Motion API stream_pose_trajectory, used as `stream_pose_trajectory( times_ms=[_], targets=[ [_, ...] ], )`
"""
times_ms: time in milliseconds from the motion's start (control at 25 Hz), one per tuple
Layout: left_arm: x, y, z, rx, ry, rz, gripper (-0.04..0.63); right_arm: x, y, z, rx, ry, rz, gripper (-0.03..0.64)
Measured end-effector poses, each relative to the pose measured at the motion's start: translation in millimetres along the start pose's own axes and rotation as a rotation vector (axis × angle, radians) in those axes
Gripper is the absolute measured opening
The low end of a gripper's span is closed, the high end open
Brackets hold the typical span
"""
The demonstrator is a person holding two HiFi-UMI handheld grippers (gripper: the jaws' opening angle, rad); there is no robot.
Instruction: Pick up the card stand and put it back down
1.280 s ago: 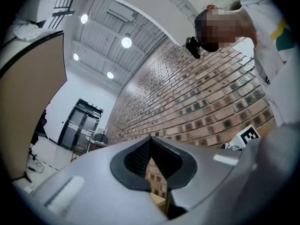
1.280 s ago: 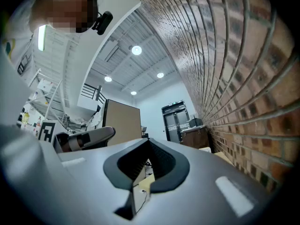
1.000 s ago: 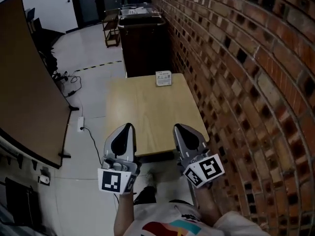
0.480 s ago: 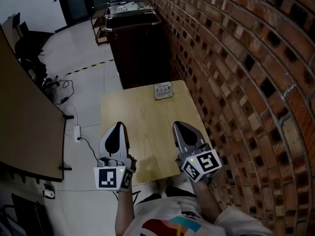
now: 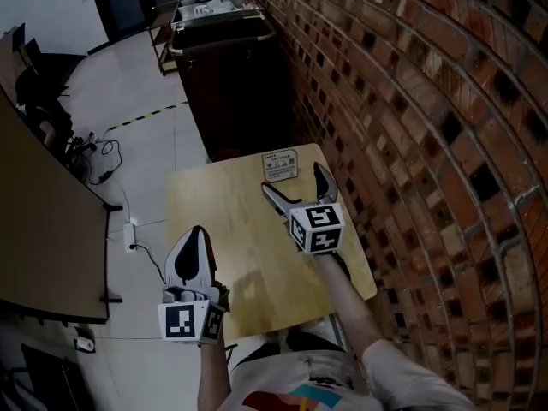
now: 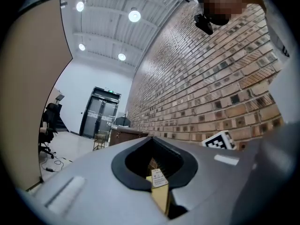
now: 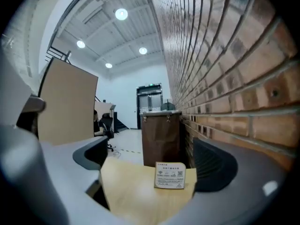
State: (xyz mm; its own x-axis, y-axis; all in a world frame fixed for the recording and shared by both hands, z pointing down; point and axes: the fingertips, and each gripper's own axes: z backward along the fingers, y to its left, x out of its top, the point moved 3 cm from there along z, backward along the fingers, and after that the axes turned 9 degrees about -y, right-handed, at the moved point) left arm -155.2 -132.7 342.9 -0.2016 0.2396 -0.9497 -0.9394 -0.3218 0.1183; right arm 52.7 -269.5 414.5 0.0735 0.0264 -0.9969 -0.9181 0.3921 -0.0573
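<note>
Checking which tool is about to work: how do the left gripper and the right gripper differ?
The right gripper reaches out over the table, close to the card stand. The left gripper sits at the table's near left edge, far from the stand. The right gripper's jaws are opening, with the stand ahead of them and untouched. The left gripper's jaws are together. Both are empty.

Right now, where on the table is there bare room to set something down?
The table's left and middle, from the far edge down to the left hand-held gripper, is bare wood. The far right is crowded: the right hand-held gripper, jaws opening and empty, hovers just before the card stand.
</note>
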Motion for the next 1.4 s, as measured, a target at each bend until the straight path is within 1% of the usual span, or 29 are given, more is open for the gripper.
stream_pose_trajectory(
  times_ms=[40,80,160,240,360,480,760,1000,1240,1400],
  targets=[
    [-5.6,3.5,-1.1,0.007,0.014,0.000,0.005,-16.6,-10.9,-21.8,-0.023,0.054,0.004,0.556],
    [-11.2,7.4,-2.4,0.015,0.028,-0.002,0.005,-33.3,-20.7,-42.1,-0.043,0.109,0.005,0.575],
    [-22.8,16.6,-4.1,0.034,0.059,-0.005,0.005,-65.1,-35.2,-76.5,-0.078,0.204,0.008,0.575],
    [-34.6,26.0,-3.7,0.056,0.098,-0.007,0.005,-94.2,-45.8,-101.8,-0.107,0.279,0.017,0.577],
    [-44.6,39.8,-3.8,0.090,0.128,-0.006,0.005,-128.8,-65.0,-126.5,-0.151,0.363,0.020,0.577],
    [-50.2,55.1,-5.6,0.123,0.139,-0.011,0.006,-152.5,-79.4,-140.7,-0.182,0.430,-0.008,0.577],
    [-67.7,62.1,-11.5,0.123,0.174,0.010,0.005,-174.5,-81.5,-162.5,-0.196,0.463,-0.038,0.577],
    [-69.9,67.6,-15.0,0.128,0.172,0.019,0.005,-182.9,-85.6,-167.2,-0.198,0.455,-0.004,0.577],
    [-76.6,73.0,-9.2,0.152,0.186,0.033,0.005,-188.4,-86.6,-168.4,-0.127,0.420,0.005,0.575],
    [-75.0,71.0,-11.6,0.149,0.181,0.032,0.005,-187.8,-88.2,-166.9,-0.108,0.407,0.019,0.575]
  ],
)
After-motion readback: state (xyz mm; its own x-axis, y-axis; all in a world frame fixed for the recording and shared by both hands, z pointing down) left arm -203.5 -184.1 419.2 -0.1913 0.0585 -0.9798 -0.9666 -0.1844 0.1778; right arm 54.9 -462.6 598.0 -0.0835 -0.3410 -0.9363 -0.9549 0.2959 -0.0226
